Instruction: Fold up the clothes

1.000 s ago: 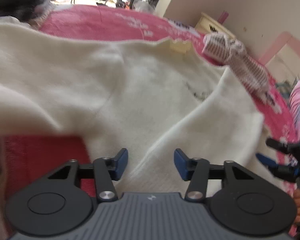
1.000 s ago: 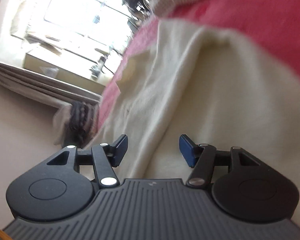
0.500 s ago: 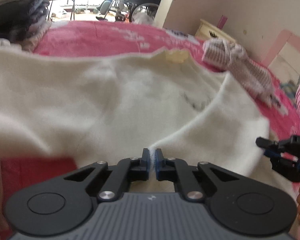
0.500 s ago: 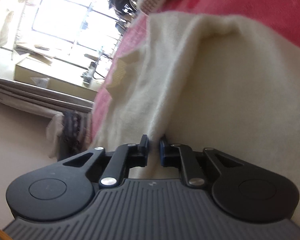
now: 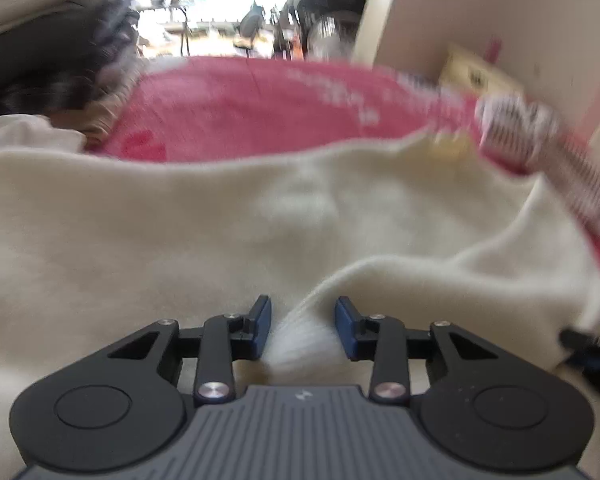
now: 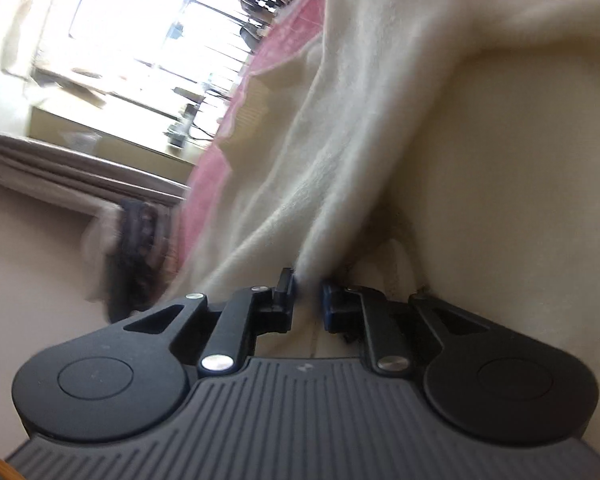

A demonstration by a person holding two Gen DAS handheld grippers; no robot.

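The cream garment (image 5: pixel 228 236) lies spread over the pink bedspread (image 5: pixel 260 112). The left gripper (image 5: pixel 302 326) tilts steeply down over it — jaws opening, a fold between them. The right gripper (image 6: pixel 307 296), angled shallower, has jaws opening — an edge fold between them.

1. This is looking like a bedroom in a home: a pink bedspread (image 5: pixel 260 112) with a pale printed pattern is covering a bed.
2. A cream knitted garment (image 5: pixel 180 232) is lying spread on the bed, and a striped cloth (image 5: pixel 512 128) is sitting at its far right.
3. Dark clothes (image 5: pixel 52 64) are piling up at the far left.
4. A bright window (image 6: pixel 140 28) is letting daylight in beside a plain wall (image 5: pixel 480 4), with grey curtain folds (image 6: pixel 60 168) hanging near it.
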